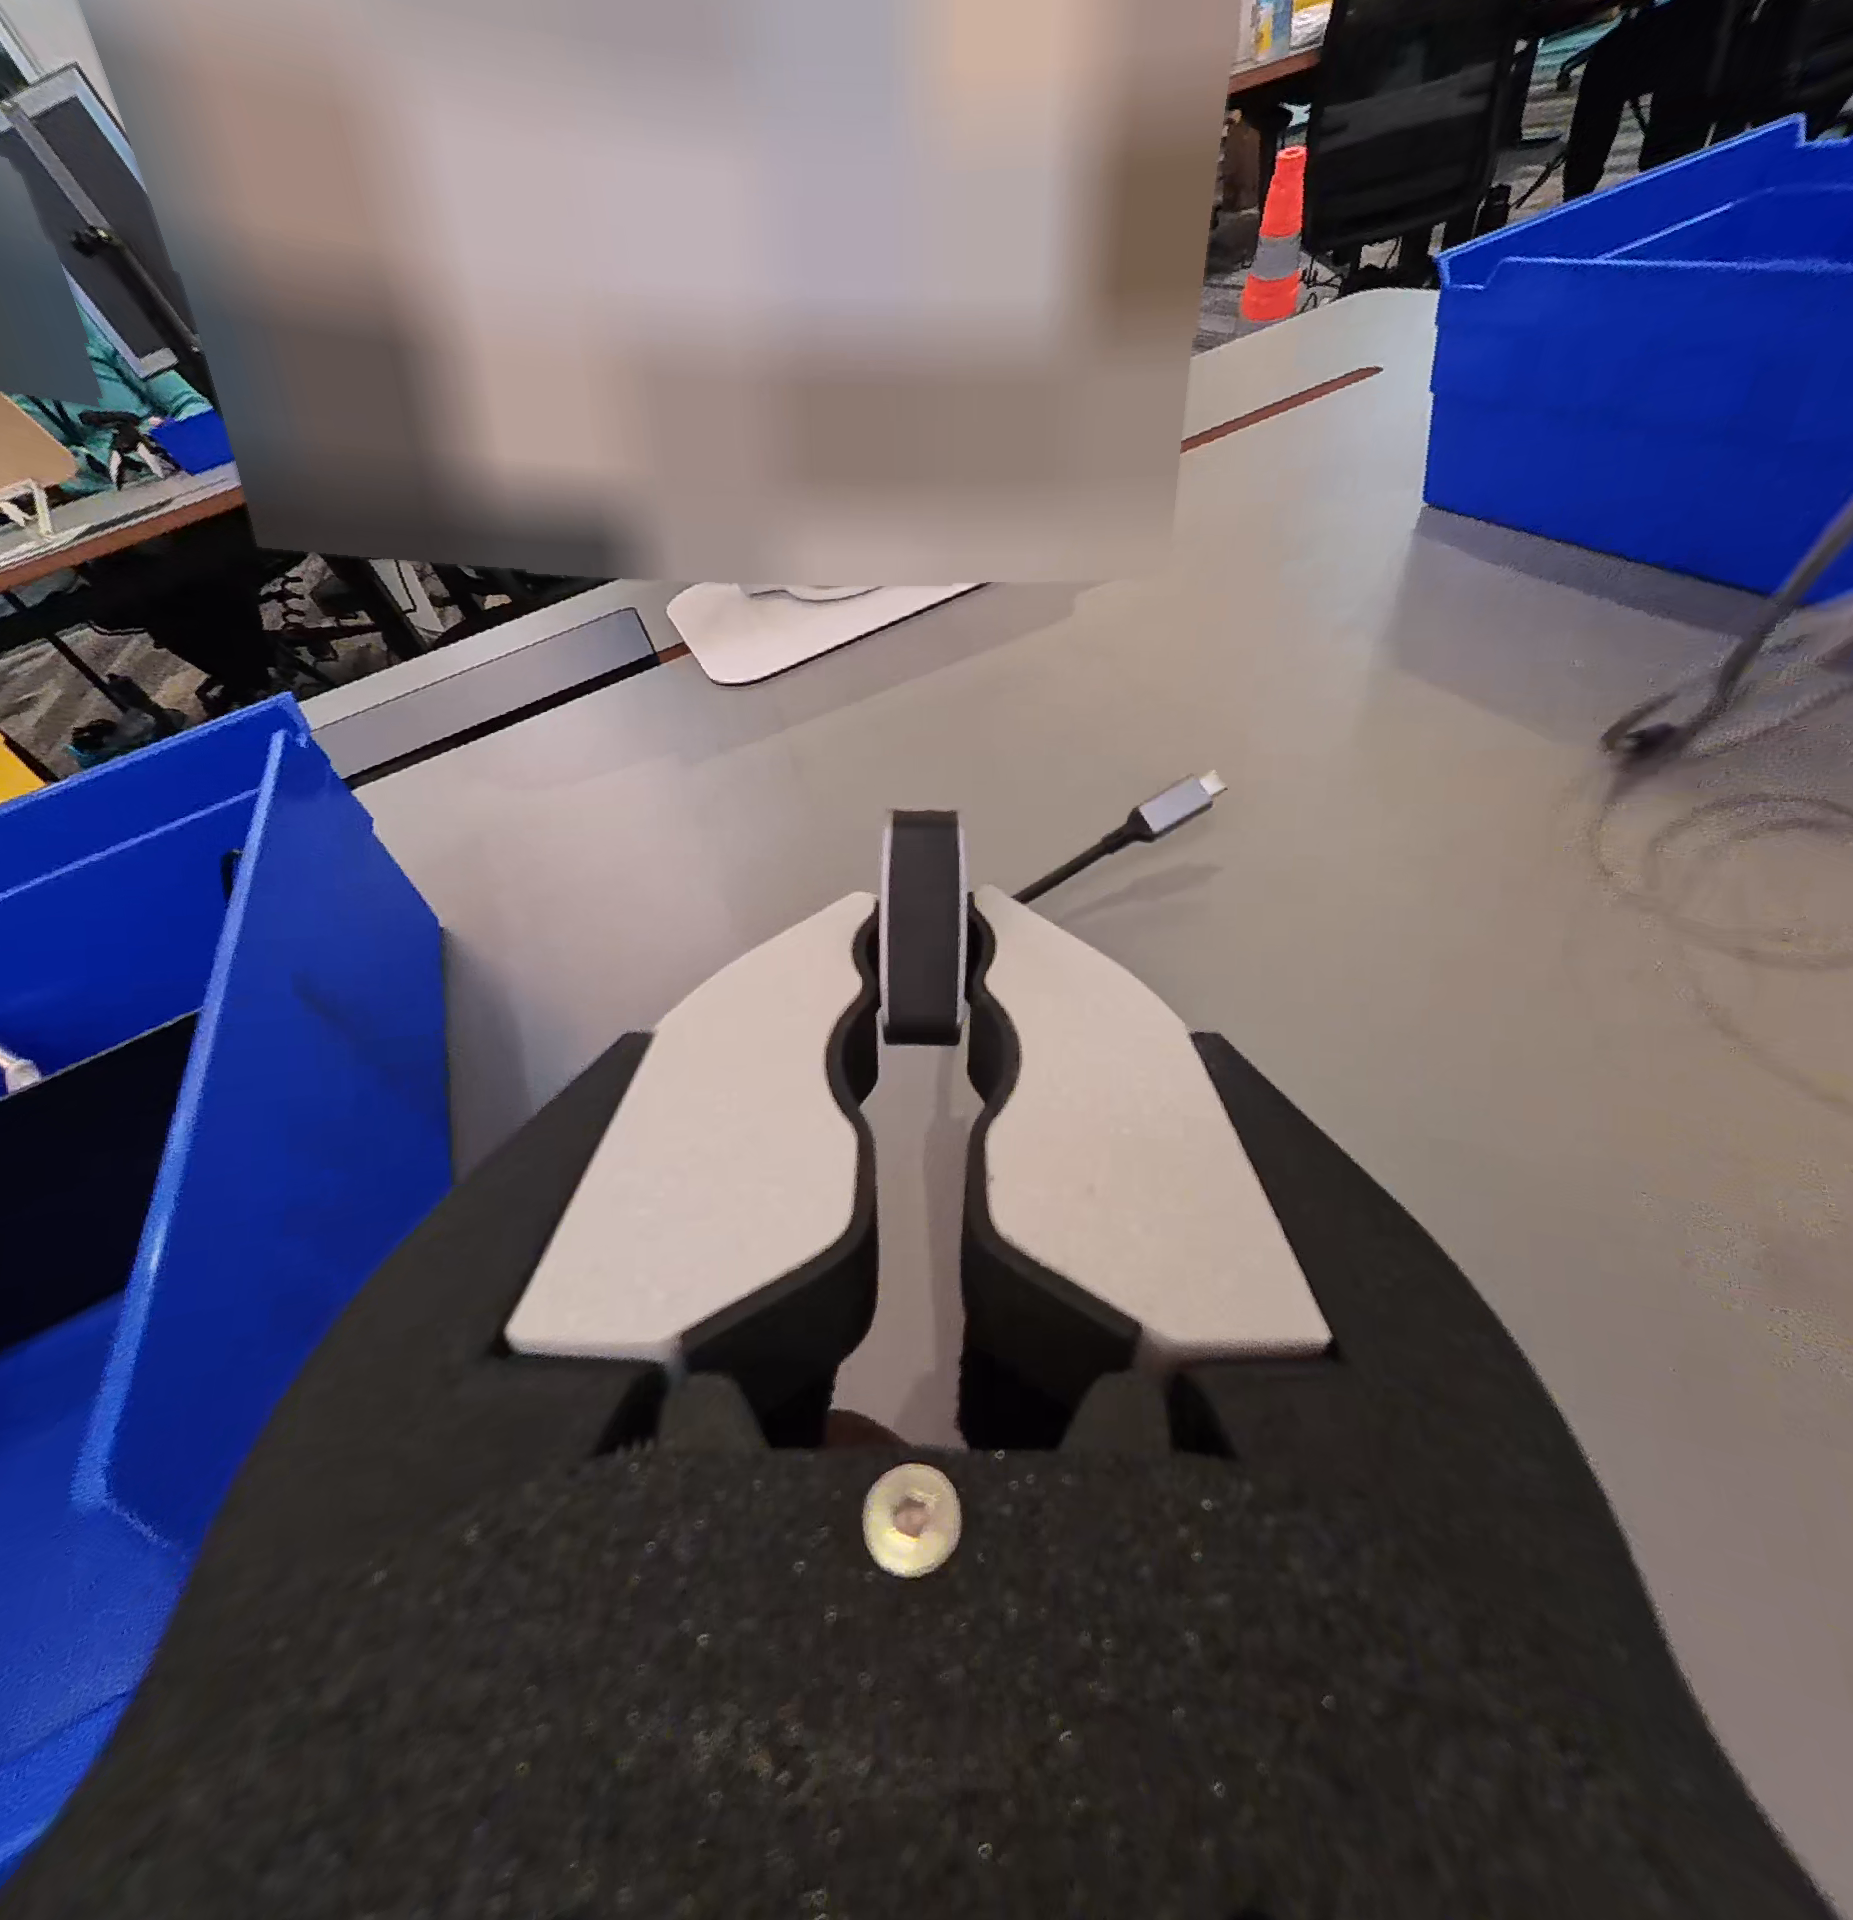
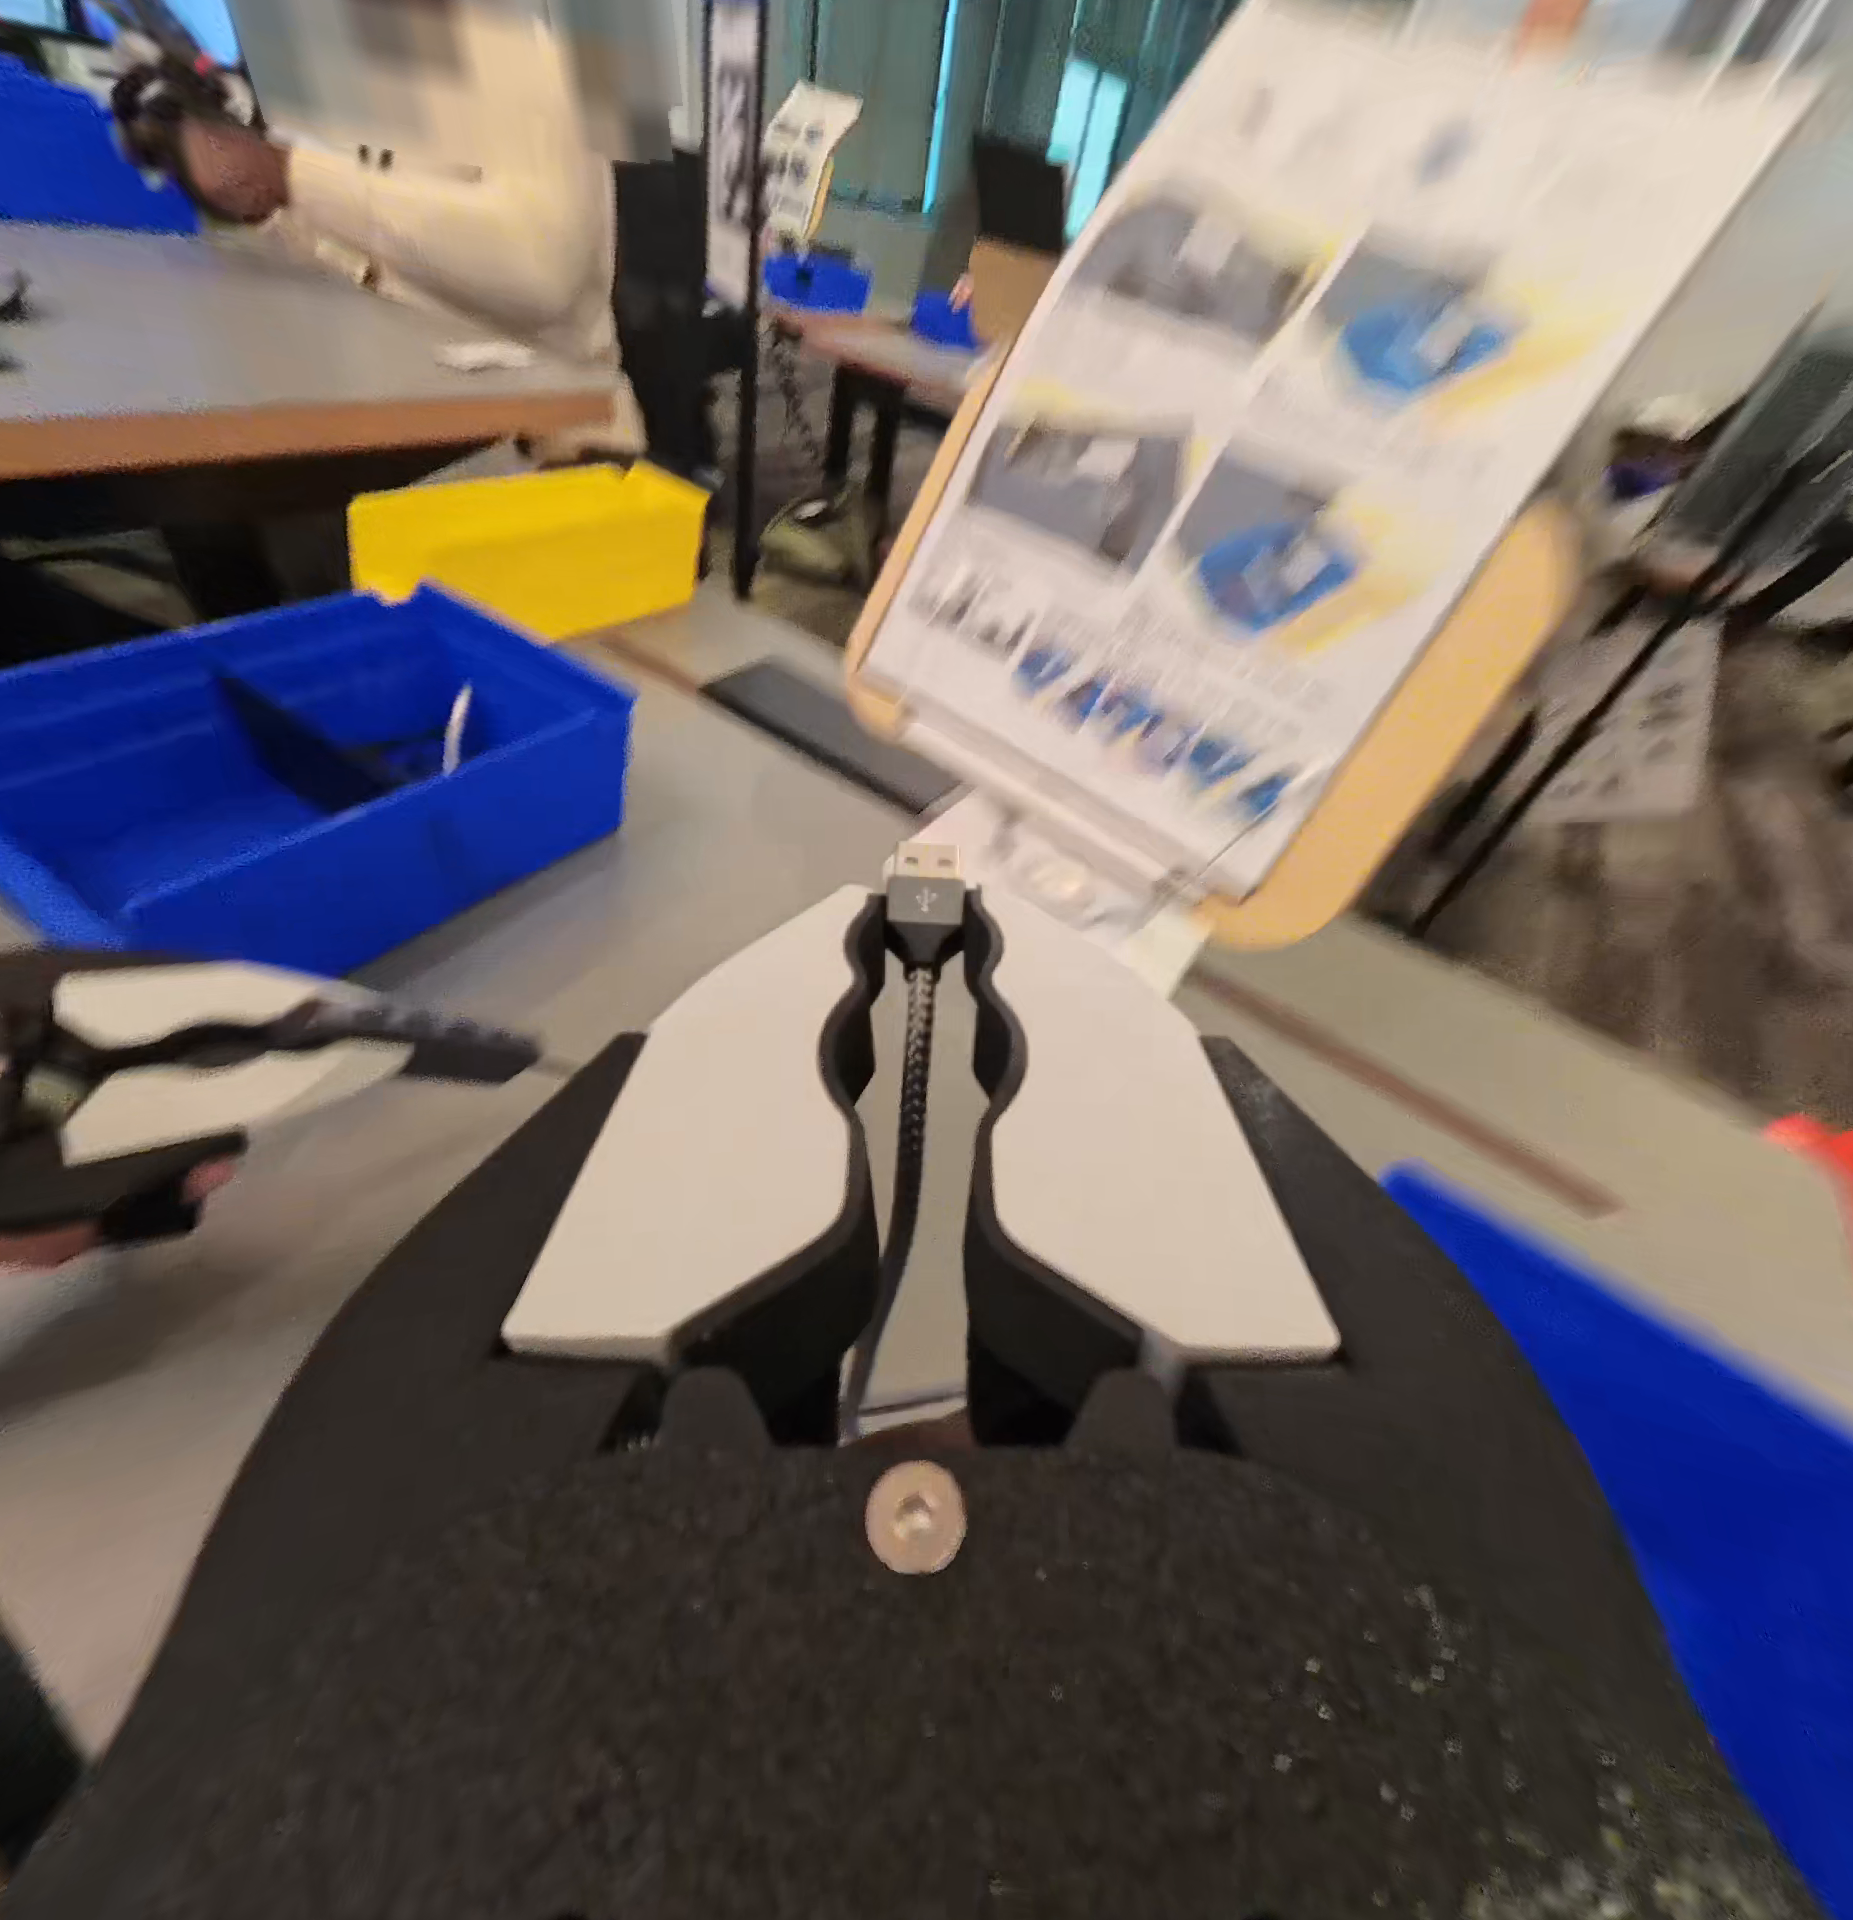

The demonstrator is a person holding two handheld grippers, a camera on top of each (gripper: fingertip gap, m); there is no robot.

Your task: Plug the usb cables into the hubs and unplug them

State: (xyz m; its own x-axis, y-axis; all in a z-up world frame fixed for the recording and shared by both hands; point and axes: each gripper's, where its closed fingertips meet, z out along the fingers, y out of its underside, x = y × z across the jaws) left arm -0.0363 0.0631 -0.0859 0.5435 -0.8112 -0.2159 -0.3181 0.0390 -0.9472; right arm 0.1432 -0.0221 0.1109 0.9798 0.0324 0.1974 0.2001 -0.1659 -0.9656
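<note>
In the left wrist view my left gripper [image 1: 923,925] is shut on a slim dark USB hub [image 1: 923,914], held on edge above the grey table [image 1: 1317,1143]. The hub's own short cable ends in a grey plug [image 1: 1176,808] lying on the table just beyond. In the right wrist view my right gripper [image 2: 924,920] is shut on a braided USB cable [image 2: 917,1081], its metal plug [image 2: 926,862] sticking out past the fingertips. The left gripper with the hub [image 2: 423,1039] shows at the left of that view, blurred.
Blue bins stand at left [image 1: 174,1039] and back right [image 1: 1649,364] of the table; a blurred cable [image 1: 1774,623] hangs at right. The right wrist view shows a blue bin [image 2: 298,748], a yellow bin [image 2: 527,540], a tilted instruction board [image 2: 1265,499], and a person at another table [image 2: 465,187]. Spacing between my two grippers at the tips: around 25 cm.
</note>
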